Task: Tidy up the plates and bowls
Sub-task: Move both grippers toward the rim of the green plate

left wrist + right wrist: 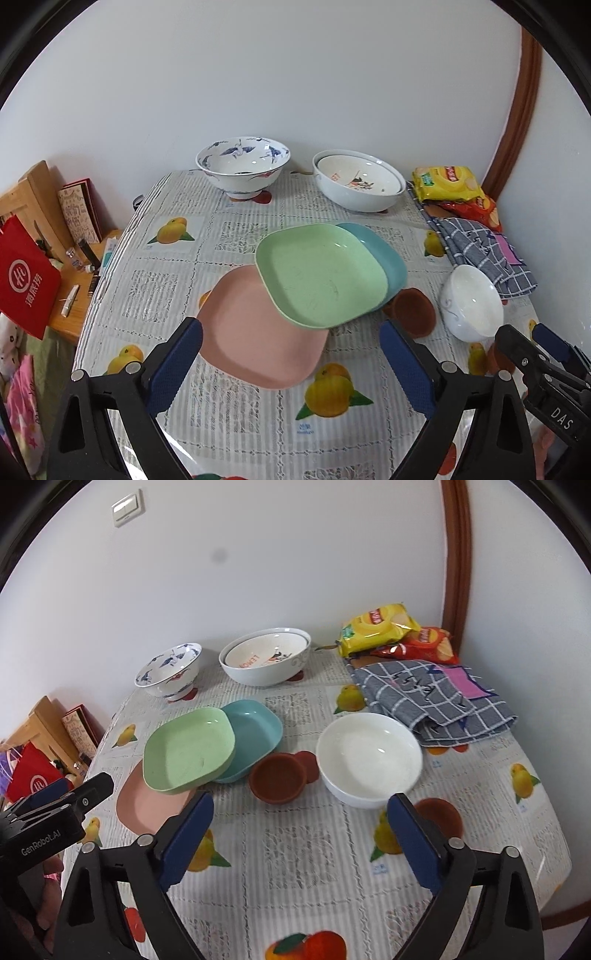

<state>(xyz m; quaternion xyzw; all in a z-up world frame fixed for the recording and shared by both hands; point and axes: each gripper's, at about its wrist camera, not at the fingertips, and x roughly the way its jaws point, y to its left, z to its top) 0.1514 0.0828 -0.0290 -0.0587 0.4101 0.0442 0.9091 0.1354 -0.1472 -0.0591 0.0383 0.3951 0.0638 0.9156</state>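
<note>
Beside the plates (pixel 321 277): brown cup (pixel 277 777), white bowl (pixel 369 755), cloth (pixel 436 701). Left gripper (pixel 291 363) and right gripper (pixel 301 840) spread wide, holding nothing.

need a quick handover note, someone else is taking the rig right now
Left gripper: open, empty, over the pink plate.
Right gripper: open, empty, just short of the white bowl.
Plates: green plate rests tilted across the pink one and the teal plate, a loose overlap rather than a stack.
Bowls: crane-pattern bowl and a nested pair at the back; brown dish beside the white bowl.
Done: one bowl pair nested.
Left: stack the plates squarely, gather the bowls.
</note>
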